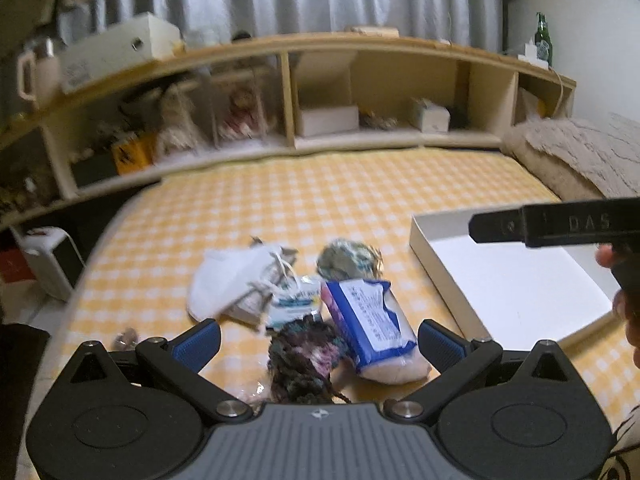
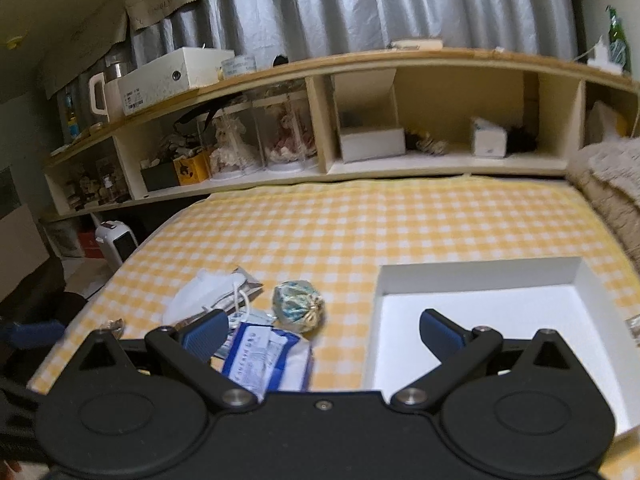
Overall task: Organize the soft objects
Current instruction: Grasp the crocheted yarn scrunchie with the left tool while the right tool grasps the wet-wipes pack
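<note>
The left gripper (image 1: 319, 340) stands wide open, holding nothing, its ribbed blue pads either side of the pile on the yellow-and-white checked bedsheet (image 1: 320, 200). From left to right lie a soft white cloth pouch with a drawstring (image 1: 224, 280), a dark knitted multicoloured yarn bundle (image 1: 302, 356), a crinkly blue-and-white plastic packet (image 1: 372, 320), a round greenish fabric ball (image 1: 348, 258) behind it, then a shallow white cardboard box (image 1: 516, 280). The right gripper (image 2: 324, 336) is also wide open and empty, hanging above the packet and the box's near edge
</note>
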`<state>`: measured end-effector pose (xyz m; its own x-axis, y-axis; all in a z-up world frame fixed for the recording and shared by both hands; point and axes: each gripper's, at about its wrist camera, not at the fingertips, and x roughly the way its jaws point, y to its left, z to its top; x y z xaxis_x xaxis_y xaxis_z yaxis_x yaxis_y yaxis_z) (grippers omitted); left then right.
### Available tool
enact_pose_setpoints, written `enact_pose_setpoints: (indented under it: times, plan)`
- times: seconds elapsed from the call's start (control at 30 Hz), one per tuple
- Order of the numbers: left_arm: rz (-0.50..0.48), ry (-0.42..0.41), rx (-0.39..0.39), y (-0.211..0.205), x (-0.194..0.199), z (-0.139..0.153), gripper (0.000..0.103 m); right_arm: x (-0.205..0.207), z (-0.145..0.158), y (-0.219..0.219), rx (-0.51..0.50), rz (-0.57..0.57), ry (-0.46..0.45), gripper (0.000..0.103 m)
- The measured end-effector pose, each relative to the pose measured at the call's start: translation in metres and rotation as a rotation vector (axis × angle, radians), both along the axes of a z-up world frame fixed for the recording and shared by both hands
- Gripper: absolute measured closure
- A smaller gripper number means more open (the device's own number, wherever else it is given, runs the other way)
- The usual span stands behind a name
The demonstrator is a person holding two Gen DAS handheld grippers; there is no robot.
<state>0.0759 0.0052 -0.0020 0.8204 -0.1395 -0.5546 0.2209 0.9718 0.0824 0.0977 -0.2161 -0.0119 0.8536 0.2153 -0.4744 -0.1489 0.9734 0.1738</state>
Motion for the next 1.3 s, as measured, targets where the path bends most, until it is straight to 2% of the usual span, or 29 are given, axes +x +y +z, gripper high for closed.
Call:
enact_pose_setpoints:
  times: [0.13,0.27,0.37,0.5,0.8,0.87,0.9,0.97,1.03,1.07,1.2,1.3]
  plan:
    - [-0.044,0.066,-0.013,0.009,0.020,-0.013,0.000,0.020,-0.009,0.004,0.038,0.028,0.054,0.000]
    - [-0.079,0.105,0.018,0.016,0.037,-0.024,0.000,0.038,-0.020,0.008,0.060,0.031,0.119,0.000]
    - [-0.124,0.171,-0.007,0.019,0.050,-0.033,0.000,0.054,-0.028,0.009,0.105,0.041,0.171,0.000]
    - [-0.166,0.244,-0.046,0.019,0.064,-0.045,0.009,0.075,-0.042,0.014,0.168,0.066,0.245,0.000]
    - [-0.148,0.397,-0.004,0.016,0.093,-0.085,0.010,0.109,-0.082,0.035,0.221,0.120,0.398,0.001]
    - [-0.148,0.399,0.002,0.015,0.097,-0.089,0.010,0.112,-0.088,0.038,0.239,0.133,0.430,0.008]
    - [-0.151,0.397,0.000,0.014,0.099,-0.090,0.012,0.113,-0.092,0.039,0.243,0.140,0.445,0.010]
    - [-0.151,0.399,-0.011,0.014,0.103,-0.091,0.022,0.114,-0.099,0.041,0.252,0.154,0.472,0.011]
    - [-0.146,0.413,-0.028,0.016,0.106,-0.090,0.034,0.112,-0.103,0.043,0.225,0.154,0.472,0.014]
    - [-0.143,0.421,-0.029,0.017,0.107,-0.091,0.036,0.110,-0.103,0.045,0.199,0.161,0.463,0.015]
    - [-0.124,0.443,-0.033,0.021,0.113,-0.094,0.038,0.106,-0.102,0.051,0.153,0.174,0.452,0.016]
    - [-0.118,0.452,-0.057,0.022,0.115,-0.092,0.038,0.104,-0.099,0.050,0.177,0.173,0.448,0.027]
